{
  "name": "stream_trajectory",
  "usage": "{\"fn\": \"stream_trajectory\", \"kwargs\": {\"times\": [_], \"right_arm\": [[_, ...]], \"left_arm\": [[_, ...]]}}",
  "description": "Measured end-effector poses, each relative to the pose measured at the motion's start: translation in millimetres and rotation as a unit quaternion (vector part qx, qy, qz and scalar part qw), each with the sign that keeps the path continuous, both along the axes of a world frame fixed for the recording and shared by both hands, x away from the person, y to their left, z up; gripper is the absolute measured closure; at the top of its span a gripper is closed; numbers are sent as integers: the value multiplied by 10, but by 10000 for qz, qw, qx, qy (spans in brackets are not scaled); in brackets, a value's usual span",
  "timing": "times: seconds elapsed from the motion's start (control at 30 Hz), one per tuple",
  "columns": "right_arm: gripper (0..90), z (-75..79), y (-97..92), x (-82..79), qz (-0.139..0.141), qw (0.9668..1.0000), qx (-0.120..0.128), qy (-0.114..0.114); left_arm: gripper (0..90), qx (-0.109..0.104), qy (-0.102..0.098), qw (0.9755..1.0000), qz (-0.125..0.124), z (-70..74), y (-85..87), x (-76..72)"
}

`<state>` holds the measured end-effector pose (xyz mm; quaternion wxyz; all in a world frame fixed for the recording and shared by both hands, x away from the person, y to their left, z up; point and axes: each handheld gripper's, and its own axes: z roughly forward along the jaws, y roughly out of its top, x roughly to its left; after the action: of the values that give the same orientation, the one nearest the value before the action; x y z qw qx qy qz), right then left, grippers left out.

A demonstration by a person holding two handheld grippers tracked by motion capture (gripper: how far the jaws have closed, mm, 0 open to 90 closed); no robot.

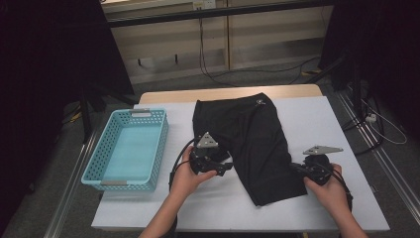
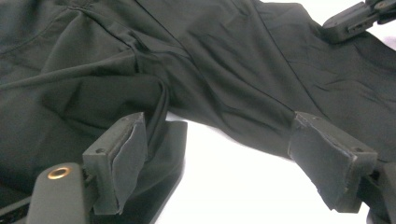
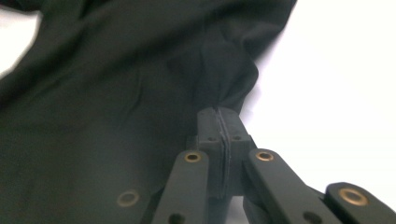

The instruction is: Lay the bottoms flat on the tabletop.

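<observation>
Black shorts (image 1: 247,139) lie spread on the white table (image 1: 322,124), waistband at the far side, one leg reaching toward the near edge. My left gripper (image 1: 225,166) rests at the shorts' left edge with its jaws open; in the left gripper view (image 2: 224,154) a fold of the shorts (image 2: 224,70) hangs beside the left pad (image 2: 126,158) and white table shows between the jaws. My right gripper (image 1: 296,167) is at the leg's right edge near the hem. In the right gripper view (image 3: 218,114) its pads are shut on a pinch of the shorts (image 3: 116,93).
A light blue plastic basket (image 1: 101,144) stands on the table's left side, beside the left hand. Bare white table lies right of the shorts and along the near edge. The right gripper (image 2: 355,18) shows at the top right of the left gripper view.
</observation>
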<state>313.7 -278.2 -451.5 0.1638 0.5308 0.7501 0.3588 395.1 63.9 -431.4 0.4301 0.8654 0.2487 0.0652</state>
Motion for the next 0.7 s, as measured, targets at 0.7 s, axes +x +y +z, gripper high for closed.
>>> {"fn": "stream_trajectory", "kwargs": {"times": [0.7], "right_arm": [[583, 12, -131, -23, -406, 9985, -174, -311]], "left_arm": [[324, -70, -97, 9979, -642, -161, -443, -287]]}}
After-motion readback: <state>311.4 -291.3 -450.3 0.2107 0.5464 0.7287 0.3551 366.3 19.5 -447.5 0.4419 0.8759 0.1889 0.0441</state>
